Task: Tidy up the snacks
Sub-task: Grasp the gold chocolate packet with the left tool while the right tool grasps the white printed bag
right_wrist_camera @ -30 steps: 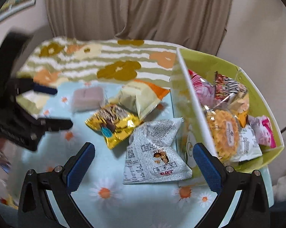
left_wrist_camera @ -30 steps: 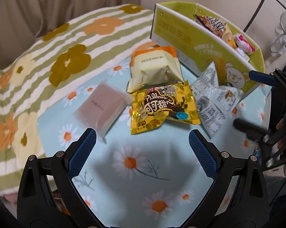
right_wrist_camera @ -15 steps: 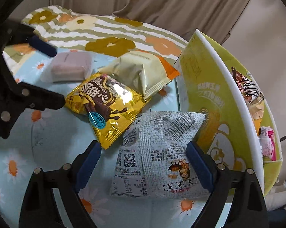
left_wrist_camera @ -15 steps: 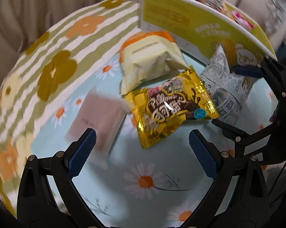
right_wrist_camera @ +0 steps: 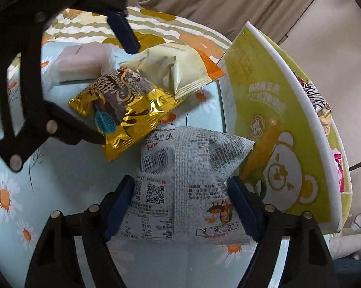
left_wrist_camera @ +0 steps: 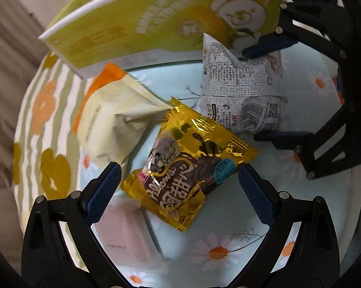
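A white printed snack bag (right_wrist_camera: 185,184) lies on the daisy cloth beside the green bear box (right_wrist_camera: 264,110). My right gripper (right_wrist_camera: 180,206) straddles it, jaws closing, and both blue pads touch its sides; the left wrist view shows the same grip, right gripper (left_wrist_camera: 251,94) on the bag (left_wrist_camera: 242,81). A gold chocolate snack bag (left_wrist_camera: 187,168) lies between the wide-open fingers of my left gripper (left_wrist_camera: 180,194), which hovers above it without touching. In the right wrist view the left gripper (right_wrist_camera: 117,94) frames that gold bag (right_wrist_camera: 132,110).
A cream and orange bag (left_wrist_camera: 115,124) lies partly under the gold one. A pink packet (left_wrist_camera: 123,230) sits under my left gripper. The green box (left_wrist_camera: 156,24) holds several snacks. A striped flower blanket (left_wrist_camera: 48,124) borders the cloth on the left.
My left gripper has rolled and moved in over the gold bag. My right gripper has come down around the white printed bag and its jaws have narrowed onto it.
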Tool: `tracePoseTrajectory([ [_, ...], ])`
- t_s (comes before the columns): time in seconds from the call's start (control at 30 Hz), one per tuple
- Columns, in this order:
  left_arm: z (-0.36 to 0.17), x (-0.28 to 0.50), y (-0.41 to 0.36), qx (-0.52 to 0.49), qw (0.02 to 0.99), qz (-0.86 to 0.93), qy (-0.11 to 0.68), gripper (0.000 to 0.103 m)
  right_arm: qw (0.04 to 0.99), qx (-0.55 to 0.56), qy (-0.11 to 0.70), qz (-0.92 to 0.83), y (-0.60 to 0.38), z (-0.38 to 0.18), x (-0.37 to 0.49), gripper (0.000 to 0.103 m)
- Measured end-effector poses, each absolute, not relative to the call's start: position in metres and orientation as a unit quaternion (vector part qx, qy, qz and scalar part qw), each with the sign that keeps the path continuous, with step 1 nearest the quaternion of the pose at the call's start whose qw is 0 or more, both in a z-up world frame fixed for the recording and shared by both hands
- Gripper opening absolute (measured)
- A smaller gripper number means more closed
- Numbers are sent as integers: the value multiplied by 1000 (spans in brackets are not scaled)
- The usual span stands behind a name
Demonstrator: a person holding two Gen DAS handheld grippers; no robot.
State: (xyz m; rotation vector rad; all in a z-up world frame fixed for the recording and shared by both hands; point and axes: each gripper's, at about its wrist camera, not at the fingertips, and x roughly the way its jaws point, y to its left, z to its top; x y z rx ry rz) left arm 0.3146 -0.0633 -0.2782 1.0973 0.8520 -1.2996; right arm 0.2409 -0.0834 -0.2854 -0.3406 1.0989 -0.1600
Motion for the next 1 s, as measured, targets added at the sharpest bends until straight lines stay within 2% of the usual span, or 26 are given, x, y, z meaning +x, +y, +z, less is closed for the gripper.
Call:
tracePoseTrajectory([
  [0.33, -309, 307, -77, 524, 534, -555, 365, 96, 836, -154, 522, -64, -84, -281, 220, 74],
  [0.47, -309, 301, -82, 525, 536, -556, 357, 76, 834, -155, 526, -63, -85, -279, 214, 73],
  [0.67, -307, 298, -79, 513, 546, -557, 360, 66, 835, -151, 525, -66, -87, -277, 212, 73],
  [0.73, -304, 294, -74, 506, 550, -556, 363, 65, 835, -154, 523, -67, -86, -275, 212, 69],
  [0.8, -300, 290, -70, 500, 555, -555, 366, 65, 837, -156, 521, -69, -87, -272, 210, 60],
  [1.0, -279, 283, -58, 470, 593, -534, 378, 64, 843, -139, 516, -58, -93, -258, 200, 51],
])
